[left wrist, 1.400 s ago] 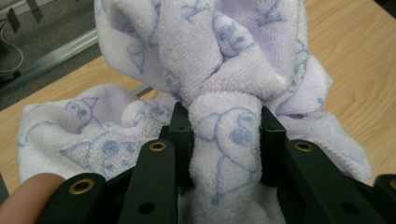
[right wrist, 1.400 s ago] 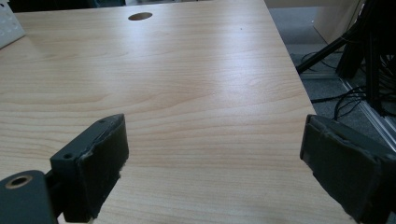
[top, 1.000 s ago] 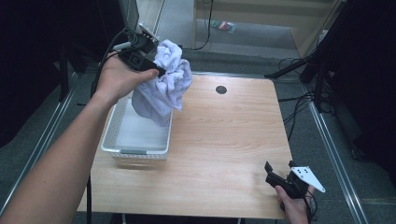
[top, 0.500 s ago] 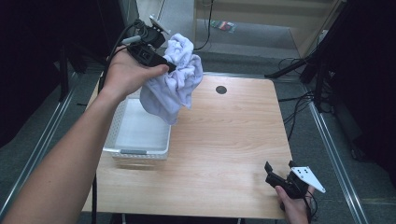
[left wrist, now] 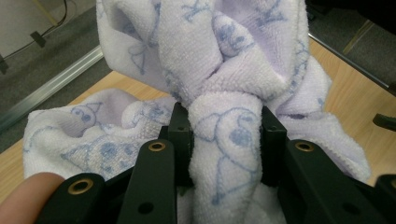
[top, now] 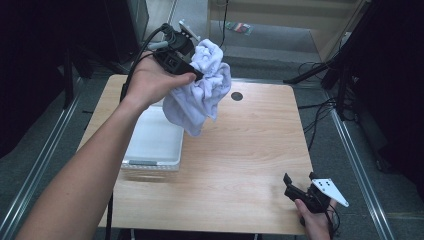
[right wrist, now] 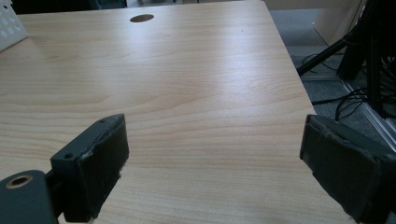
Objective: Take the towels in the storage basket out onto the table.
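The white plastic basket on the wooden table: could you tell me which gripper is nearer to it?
Left. The left gripper, shut on the lilac printed towel, is held up over the white plastic basket's far corner; the open right gripper sits at the table's near right corner.

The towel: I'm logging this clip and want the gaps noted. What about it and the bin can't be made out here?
- Towel size and shape: bunched in the left claw; high view shows folds alone.
- Its top edge: cut off by the frame in the left gripper view.
- Bin far end: hidden behind the hanging towel and hand in the high view.
- Bin contents: near part looks bare, the rest is covered.
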`<state>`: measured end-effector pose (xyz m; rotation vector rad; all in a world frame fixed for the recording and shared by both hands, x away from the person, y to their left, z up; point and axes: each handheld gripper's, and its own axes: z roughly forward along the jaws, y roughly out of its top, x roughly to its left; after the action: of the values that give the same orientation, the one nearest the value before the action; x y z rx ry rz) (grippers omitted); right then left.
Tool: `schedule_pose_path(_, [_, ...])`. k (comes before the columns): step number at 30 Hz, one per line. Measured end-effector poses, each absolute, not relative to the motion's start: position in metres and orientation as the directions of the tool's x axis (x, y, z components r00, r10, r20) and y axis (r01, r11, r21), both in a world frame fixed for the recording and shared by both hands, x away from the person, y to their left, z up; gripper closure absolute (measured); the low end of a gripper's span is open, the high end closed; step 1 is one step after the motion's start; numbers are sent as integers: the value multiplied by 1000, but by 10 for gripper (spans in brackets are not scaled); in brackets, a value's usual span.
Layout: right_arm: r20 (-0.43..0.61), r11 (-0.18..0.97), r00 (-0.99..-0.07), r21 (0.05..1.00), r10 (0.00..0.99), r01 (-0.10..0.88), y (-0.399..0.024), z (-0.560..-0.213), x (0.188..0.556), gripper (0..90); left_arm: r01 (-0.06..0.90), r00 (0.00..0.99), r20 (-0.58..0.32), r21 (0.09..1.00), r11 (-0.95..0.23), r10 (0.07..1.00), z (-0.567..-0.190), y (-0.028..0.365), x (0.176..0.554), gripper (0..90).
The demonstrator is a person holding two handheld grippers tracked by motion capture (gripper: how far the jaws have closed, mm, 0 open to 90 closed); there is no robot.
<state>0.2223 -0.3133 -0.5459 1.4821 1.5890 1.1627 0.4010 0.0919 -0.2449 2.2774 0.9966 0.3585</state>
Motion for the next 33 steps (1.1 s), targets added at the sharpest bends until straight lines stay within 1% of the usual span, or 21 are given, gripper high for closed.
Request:
schedule_pose_path(8, [100,-39,-138,920,985,391,-314,-546,222,79,547,698,-5,650,-528,717,-247,75,399,675])
schedule_pose_path(18, [104,-42,-139,920,985,390,-314,-546,222,78,536,731,-19,635,-557,682,-270,55,403,670])
schedule_pose_path(24, [104,-42,-139,920,985,390,-314,-546,222,79,547,742,-61,631,-550,668,-299,41,407,670])
schedule_pose_path(32, [101,-38,-141,920,985,391,-313,-546,222,78,568,754,-101,598,-566,649,-334,30,412,667])
schedule_pose_path(33, [103,-40,-141,919,985,391,-313,-546,221,78,568,754,-101,598,-566,649,-334,30,412,668])
